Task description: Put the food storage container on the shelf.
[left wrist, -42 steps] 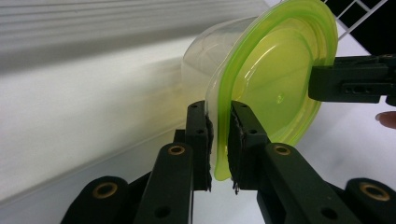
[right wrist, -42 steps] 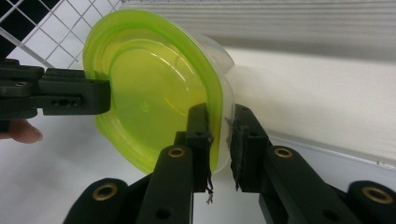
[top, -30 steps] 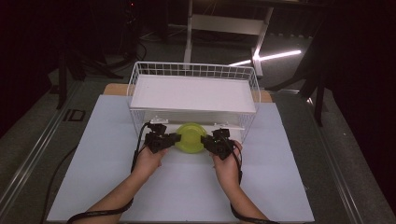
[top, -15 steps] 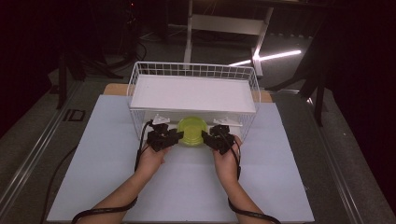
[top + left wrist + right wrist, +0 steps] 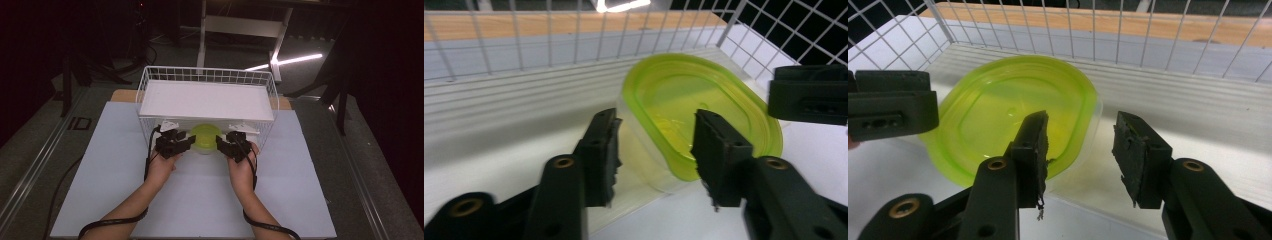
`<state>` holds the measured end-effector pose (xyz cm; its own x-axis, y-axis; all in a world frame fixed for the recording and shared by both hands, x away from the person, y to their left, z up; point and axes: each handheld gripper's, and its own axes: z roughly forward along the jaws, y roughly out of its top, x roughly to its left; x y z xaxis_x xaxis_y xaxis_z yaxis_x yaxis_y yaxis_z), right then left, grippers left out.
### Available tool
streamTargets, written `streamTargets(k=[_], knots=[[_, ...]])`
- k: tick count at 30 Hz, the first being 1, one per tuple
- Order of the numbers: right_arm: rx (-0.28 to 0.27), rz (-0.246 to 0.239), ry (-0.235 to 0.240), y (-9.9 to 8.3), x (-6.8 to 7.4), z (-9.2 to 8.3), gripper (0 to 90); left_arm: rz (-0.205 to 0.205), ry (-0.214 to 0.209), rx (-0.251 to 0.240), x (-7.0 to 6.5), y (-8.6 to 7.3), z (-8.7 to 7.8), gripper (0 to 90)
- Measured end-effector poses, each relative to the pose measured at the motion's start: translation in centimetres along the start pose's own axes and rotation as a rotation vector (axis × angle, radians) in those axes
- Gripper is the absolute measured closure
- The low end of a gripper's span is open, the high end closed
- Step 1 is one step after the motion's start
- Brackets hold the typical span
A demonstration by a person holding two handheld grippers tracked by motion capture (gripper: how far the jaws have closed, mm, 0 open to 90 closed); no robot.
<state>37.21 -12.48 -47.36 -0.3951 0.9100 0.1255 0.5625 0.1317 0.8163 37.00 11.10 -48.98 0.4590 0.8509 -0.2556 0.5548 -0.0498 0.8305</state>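
A clear tub with a yellow-green lid [image 5: 204, 137] sits on the floor of a white wire basket [image 5: 150, 80], under its white shelf [image 5: 207, 100]. My left gripper [image 5: 188, 142] is at the tub's left side and my right gripper [image 5: 221, 143] at its right. In the left gripper view the tub [image 5: 684, 100] has its near rim between the jaws of my left gripper [image 5: 656, 135], which have just been opening; the pads stand apart from it. In the right gripper view my right gripper [image 5: 1079, 132] also stands open after opening, astride the edge of the tub [image 5: 998, 110].
The basket stands on a pale mat [image 5: 100, 190] over a wooden table [image 5: 120, 95]. Wire walls [image 5: 1098, 35] close the basket's back and sides. The other gripper shows at the right edge [image 5: 809, 92] of the left gripper view and the left edge [image 5: 890, 105] of the right gripper view.
The tub has moved away from the person, in under the shelf, with both grippers following. Both grippers' jaws have spread off its sides.
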Motion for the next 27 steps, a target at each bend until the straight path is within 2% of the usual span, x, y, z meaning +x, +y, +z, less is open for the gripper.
streamTargets(k=[3, 5, 7, 9, 12, 13, 14, 15, 16, 17, 18, 19, 20, 21, 23, 27], knots=[[-0.009, 0.002, 0.007, 0.0, 0.2, -0.6, 56.7, 0.007, -0.016, 0.008, 0.2, -0.2, -0.8, 50.9], [-0.009, -0.005, 0.016, -0.1, 0.3, -1.0, 57.0, 0.005, -0.02, 0.003, 0.1, -0.3, -1.5, 47.2], [-0.004, -0.011, 0.026, -0.5, 0.6, -1.4, 58.5, -0.001, -0.015, 0.0, 0.1, -0.5, -2.2, 46.0], [0.006, -0.017, 0.038, -0.9, 0.8, -1.7, 60.4, -0.011, 0.001, -0.004, 0.0, -0.8, -3.1, 37.5], [0.016, -0.023, 0.056, -1.6, 1.2, -2.1, 64.9, 0.011, 0.005, -0.004, -0.3, -1.5, -4.4, 36.6], [0.024, -0.022, 0.062, -1.8, 1.3, -2.2, 66.2, 0.016, -0.042, -0.011, -0.3, -1.9, -4.9, 31.5], [0.032, -0.027, 0.069, -2.1, 1.5, -2.2, 67.9, 0.017, -0.062, -0.02, -0.3, -2.2, -5.4, 24.1], [0.039, -0.033, 0.071, -2.3, 1.6, -2.3, 71.4, 0.028, -0.065, -0.021, -0.4, -2.5, -5.8, 23.3], [0.053, -0.039, 0.076, -2.5, 1.8, -2.2, 79.3, 0.043, -0.076, -0.016, -0.5, -2.8, -6.1, 19.9], [0.069, -0.047, 0.083, -2.7, 1.9, -2.2, 82.7, 0.056, -0.082, -0.009, -0.6, -3.1, -6.5, 14.0], [0.082, -0.053, 0.085, -3.0, 2.1, -2.1, 87.9, 0.063, -0.067, -0.009, -0.9, -3.4, -6.8, 10.7], [0.096, -0.059, 0.088, -3.2, 2.3, -1.9, 89.8, 0.077, -0.059, -0.017, -1.0, -3.9, -7.1, 3.8], [0.11, -0.064, 0.092, -3.4, 2.4, -1.7, 89.9, 0.086, -0.064, -0.021, -1.2, -4.2, -7.5, 0.7], [0.115, -0.072, 0.094, -3.5, 2.6, -1.5, 89.9, 0.083, -0.086, -0.032, -1.2, -4.6, -7.9, 0.7], [0.123, -0.077, 0.097, -3.7, 2.8, -1.1, 89.9, 0.093, -0.087, -0.035, -1.5, -5.5, -8.5, 0.7], [0.127, -0.054, 0.096, -3.8, 3.0, 0.0, 89.8, 0.058, -0.111, -0.042, -1.3, -7.3, -9.2, 0.7]])
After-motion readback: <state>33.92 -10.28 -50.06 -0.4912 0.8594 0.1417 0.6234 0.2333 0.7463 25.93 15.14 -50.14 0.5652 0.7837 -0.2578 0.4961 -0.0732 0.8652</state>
